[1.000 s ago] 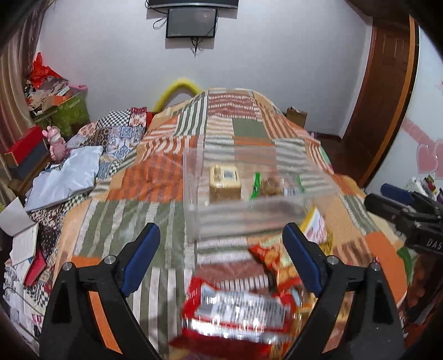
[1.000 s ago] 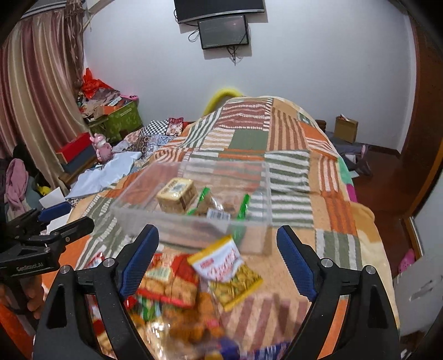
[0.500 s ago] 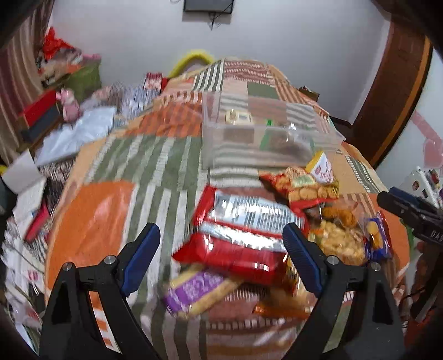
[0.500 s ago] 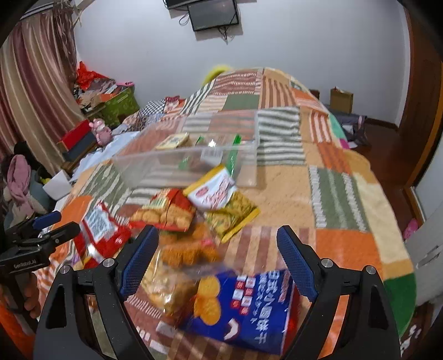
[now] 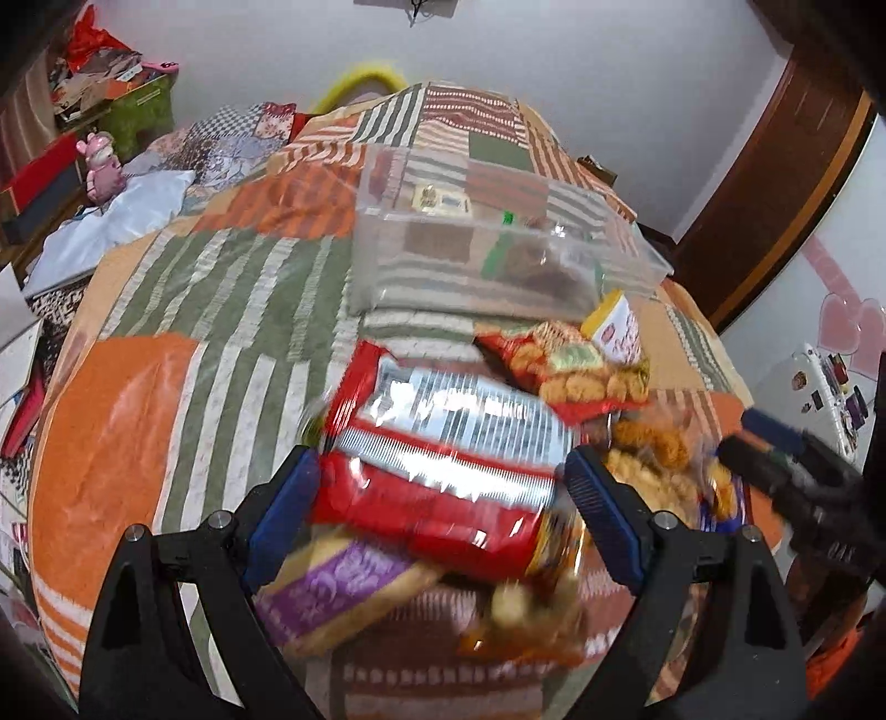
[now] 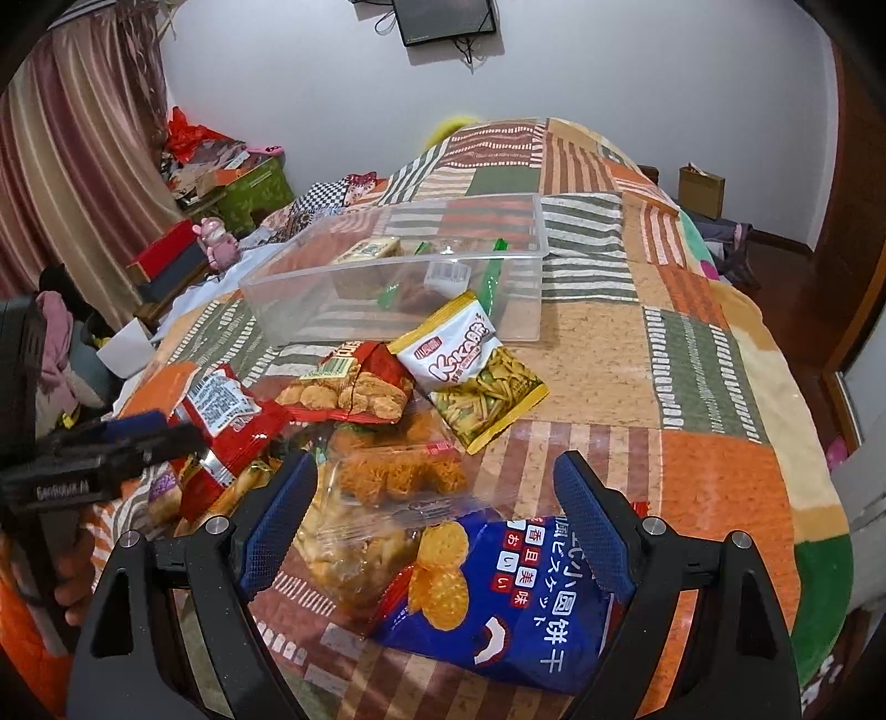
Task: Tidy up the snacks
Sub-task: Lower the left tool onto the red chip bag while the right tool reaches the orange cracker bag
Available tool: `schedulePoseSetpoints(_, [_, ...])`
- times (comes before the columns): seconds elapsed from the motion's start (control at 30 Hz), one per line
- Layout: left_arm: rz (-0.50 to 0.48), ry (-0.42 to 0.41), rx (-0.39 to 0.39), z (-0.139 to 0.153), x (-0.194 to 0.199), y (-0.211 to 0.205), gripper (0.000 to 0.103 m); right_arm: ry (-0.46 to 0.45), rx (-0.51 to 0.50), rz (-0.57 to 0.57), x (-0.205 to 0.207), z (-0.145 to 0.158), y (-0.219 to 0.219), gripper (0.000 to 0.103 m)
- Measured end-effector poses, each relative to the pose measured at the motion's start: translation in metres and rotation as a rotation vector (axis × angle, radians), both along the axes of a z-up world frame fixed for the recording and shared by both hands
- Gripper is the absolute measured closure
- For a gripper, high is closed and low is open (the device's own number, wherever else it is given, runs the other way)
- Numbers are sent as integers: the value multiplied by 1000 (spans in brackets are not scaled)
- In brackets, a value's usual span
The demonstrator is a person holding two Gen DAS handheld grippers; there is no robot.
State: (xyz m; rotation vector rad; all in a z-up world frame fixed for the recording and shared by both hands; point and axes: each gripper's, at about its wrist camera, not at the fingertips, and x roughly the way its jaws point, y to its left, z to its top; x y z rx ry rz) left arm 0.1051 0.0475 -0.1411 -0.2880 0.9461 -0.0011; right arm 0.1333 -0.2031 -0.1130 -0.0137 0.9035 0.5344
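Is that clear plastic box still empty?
No. The clear plastic box already holds a few snacks, including a yellowish packet; most lie outside.

A home bedroom: a bed under a patchwork quilt (image 6: 709,365), long curtains (image 6: 66,183), a wall-mounted television (image 6: 446,19) (cables dangling) and a pink toy (image 6: 219,241).

Black gripper (image 6: 432,509) frames, blue ribbed jaws, silver screws
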Motion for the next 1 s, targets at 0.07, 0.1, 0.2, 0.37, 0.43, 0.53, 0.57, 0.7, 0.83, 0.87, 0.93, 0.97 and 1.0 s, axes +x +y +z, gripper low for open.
schedulePoseSetpoints(0.07, [-11, -1, -6, 0, 12, -1, 12, 11, 0, 2, 1, -3, 0, 17])
schedulePoseSetpoints(0.1, [-13, 1, -8, 0, 17, -1, 12, 15, 1, 4, 2, -4, 1, 17])
schedulePoseSetpoints(0.2, [-9, 18, -10, -5, 34, -3, 12, 24, -3, 17, 3, -8, 4, 17])
schedulePoseSetpoints(0.37, [-19, 26, 43, -12, 46, -10, 12, 41, -14, 52, 4, -16, 15, 17])
schedulePoseSetpoints(0.43, [-30, 23, 76, -14, 43, -13, 12, 41, -19, 63, 4, -18, 20, 17])
schedulePoseSetpoints(0.53, [-41, 13, 112, -16, 36, -12, 12, 37, -34, 75, 7, -21, 26, 17])
schedulePoseSetpoints(0.57, [-41, 12, 114, -17, 33, -11, 12, 36, -42, 76, 9, -23, 28, 17])
schedulePoseSetpoints(0.7, [-28, 5, 114, -16, 22, 1, 12, 49, -49, 79, 14, -28, 31, 21])
schedulePoseSetpoints(0.83, [21, 2, 140, -15, 7, 13, 12, 42, -45, 79, 14, -29, 29, 28])
schedulePoseSetpoints(0.87, [31, 3, 139, -15, 4, 16, 12, 40, -45, 80, 14, -29, 29, 29])
schedulePoseSetpoints(0.93, [51, 12, 123, -16, -1, 23, 11, 34, -46, 87, 13, -28, 29, 32])
schedulePoseSetpoints(0.97, [63, 20, 112, -18, -4, 26, 11, 33, -47, 88, 13, -28, 29, 32])
schedulePoseSetpoints(1.0, [78, 28, 101, -19, -7, 30, 11, 31, -46, 89, 12, -28, 29, 33])
